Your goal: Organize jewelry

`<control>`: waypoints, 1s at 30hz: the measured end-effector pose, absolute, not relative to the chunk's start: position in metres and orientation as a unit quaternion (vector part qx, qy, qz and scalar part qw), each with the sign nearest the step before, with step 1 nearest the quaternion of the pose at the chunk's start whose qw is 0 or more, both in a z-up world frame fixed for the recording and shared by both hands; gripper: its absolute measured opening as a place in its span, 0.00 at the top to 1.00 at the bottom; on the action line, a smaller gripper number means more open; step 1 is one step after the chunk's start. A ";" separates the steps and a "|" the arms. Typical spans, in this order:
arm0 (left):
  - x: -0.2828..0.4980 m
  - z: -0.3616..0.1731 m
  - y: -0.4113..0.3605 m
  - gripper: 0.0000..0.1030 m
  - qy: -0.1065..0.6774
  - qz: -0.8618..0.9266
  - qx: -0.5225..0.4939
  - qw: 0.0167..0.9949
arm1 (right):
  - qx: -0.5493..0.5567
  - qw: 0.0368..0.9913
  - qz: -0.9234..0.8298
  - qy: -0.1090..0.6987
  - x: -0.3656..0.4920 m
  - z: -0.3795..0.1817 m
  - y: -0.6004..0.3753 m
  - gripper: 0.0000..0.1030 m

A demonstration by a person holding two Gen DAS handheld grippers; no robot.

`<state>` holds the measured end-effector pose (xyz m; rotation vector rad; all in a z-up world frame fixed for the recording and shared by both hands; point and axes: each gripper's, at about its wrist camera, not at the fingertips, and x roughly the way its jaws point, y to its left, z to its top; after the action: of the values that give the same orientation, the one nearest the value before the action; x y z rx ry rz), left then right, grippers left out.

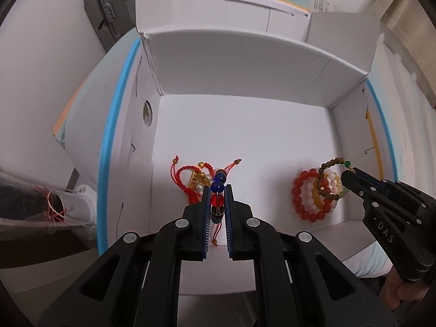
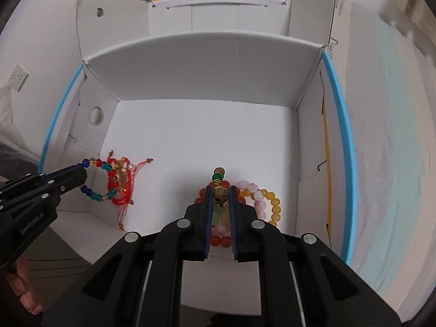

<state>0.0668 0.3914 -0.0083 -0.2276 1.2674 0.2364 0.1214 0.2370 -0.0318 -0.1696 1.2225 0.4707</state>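
My left gripper is shut on a bracelet of blue, red and teal glass beads, held low over the left side of an open white cardboard box. In the right wrist view this gripper carries the glass bead loop just above a pile of red woven cord bracelets. My right gripper is shut on a brown wooden bead bracelet with a green bead, above a stack of red, pink and yellow bead bracelets. In the left wrist view, the wooden loop hangs from the right gripper.
The box has tall white walls and raised flaps with a blue edge around it. A grey suitcase stands behind on the left. A person's hand holds the left gripper's handle.
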 end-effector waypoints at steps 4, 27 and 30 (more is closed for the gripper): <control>0.068 -0.020 0.394 0.92 0.596 0.114 -0.105 0.788 | -0.081 0.785 0.216 0.574 0.126 -0.042 0.238 0.90; 0.042 0.017 0.397 0.49 0.522 0.154 -0.092 0.834 | -0.071 0.834 0.209 0.506 0.098 0.005 0.222 0.36; 0.031 0.027 0.392 0.36 0.499 0.154 -0.090 0.848 | -0.067 0.848 0.209 0.482 0.089 0.023 0.216 0.23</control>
<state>0.0307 0.3923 0.0267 -0.1893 1.0507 0.3251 0.0886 0.2160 0.0230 -0.1406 1.0158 0.4413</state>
